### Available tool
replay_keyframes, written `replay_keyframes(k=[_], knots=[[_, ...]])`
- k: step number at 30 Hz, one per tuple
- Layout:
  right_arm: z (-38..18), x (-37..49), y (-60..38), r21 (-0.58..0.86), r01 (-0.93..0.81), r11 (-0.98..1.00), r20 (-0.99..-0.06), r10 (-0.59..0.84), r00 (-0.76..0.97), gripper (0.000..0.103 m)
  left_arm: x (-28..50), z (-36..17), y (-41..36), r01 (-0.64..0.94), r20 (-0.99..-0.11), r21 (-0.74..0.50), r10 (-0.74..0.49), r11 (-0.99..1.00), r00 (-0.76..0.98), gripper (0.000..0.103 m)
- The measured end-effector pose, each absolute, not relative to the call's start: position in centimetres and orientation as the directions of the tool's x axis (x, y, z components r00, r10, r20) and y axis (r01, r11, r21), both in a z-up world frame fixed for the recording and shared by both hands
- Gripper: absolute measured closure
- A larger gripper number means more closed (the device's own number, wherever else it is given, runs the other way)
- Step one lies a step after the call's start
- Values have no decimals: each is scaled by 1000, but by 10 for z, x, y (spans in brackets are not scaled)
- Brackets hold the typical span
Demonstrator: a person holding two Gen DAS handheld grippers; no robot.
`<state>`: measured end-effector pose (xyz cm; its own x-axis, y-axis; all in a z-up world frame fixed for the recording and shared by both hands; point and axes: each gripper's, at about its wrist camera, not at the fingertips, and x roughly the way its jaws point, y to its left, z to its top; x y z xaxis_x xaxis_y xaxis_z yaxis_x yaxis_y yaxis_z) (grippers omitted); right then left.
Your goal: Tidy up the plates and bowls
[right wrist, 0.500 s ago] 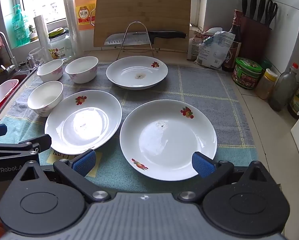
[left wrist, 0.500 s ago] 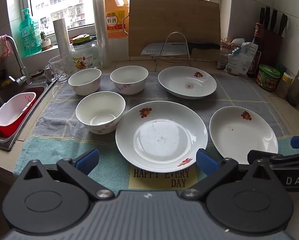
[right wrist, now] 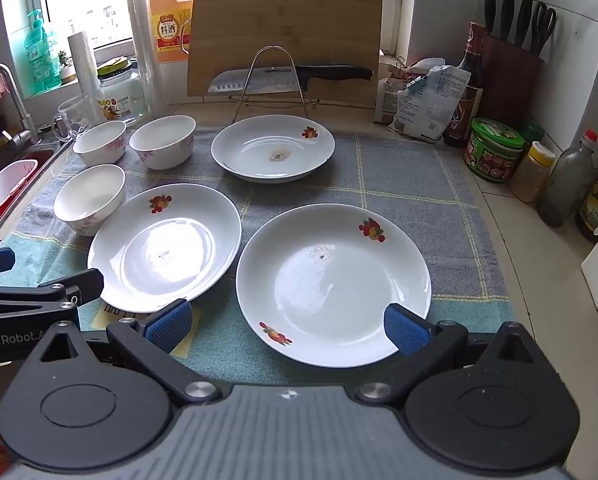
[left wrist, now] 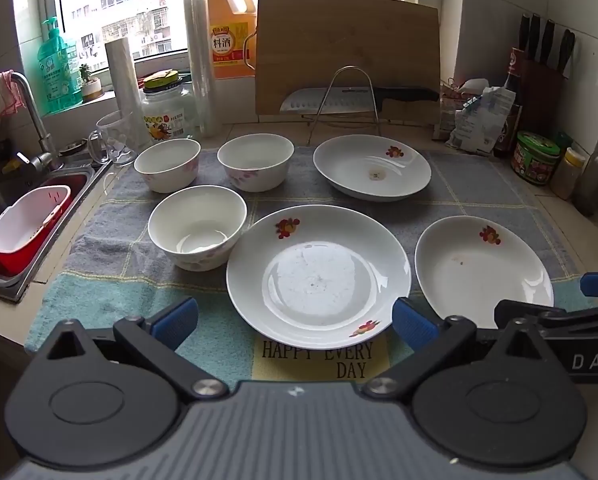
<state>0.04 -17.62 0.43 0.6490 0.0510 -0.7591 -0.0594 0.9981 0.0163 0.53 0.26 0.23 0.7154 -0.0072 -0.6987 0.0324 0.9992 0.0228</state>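
Left gripper (left wrist: 295, 320) spread wide before middle plate (left wrist: 319, 272), right gripper (right wrist: 285, 326) likewise before right plate (right wrist: 333, 284)

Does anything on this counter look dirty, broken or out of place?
Nothing is broken or spilled. The far plate has a brownish smudge in its middle, and the right plate has a small dark speck, so they look not quite clean. The bowls and plates sit apart, unstacked, on the towel.

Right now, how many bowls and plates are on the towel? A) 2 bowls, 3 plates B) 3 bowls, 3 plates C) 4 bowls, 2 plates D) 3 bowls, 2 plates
B: three bowls stand at the left, and three plates lie separately on the towel, none stacked.
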Motion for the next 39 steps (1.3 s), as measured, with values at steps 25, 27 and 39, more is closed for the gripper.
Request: replay_keyframes(k=[25,27,39], knots=[[8,-2,-182,23,-78,997,-747,69,661,0,-1,7,-6,20,-689,29,6,999,724,1],[8,-2,-182,23,-78,997,-747,69,661,0,-1,7,-5,21,-688,30,6,999,725,1],[10,-4,-185,25,-78,997,-743,71,666,0,-1,8,-5,20,-687,32,7,999,726,1]])
